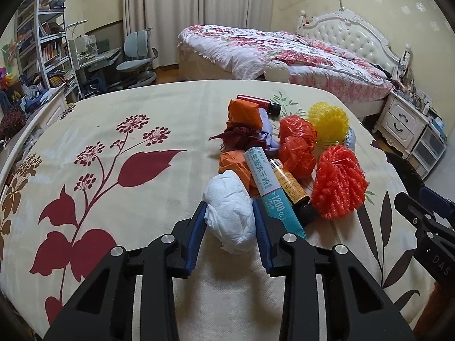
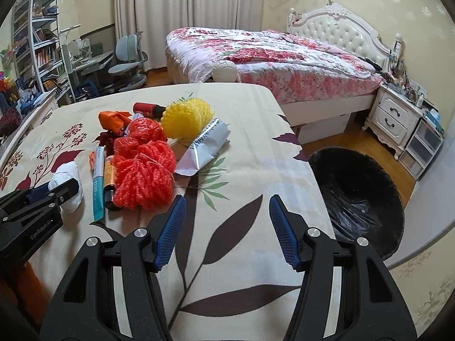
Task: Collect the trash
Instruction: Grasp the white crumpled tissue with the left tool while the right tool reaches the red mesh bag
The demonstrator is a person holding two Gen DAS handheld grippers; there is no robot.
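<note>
A heap of trash lies on a table with a floral cloth. My left gripper is shut on a crumpled white tissue at the near left edge of the heap; the tissue also shows in the right wrist view. Beside it lie a teal and white tube, a small brown bottle, an orange foam net, orange plastic bags and a yellow foam net. My right gripper is open and empty above the cloth, right of the heap. A black-lined bin stands on the floor at the table's right.
A white crumpled packet lies at the heap's right side. A red bottle lies at the far end. Beyond the table are a bed, a nightstand, a desk chair and bookshelves.
</note>
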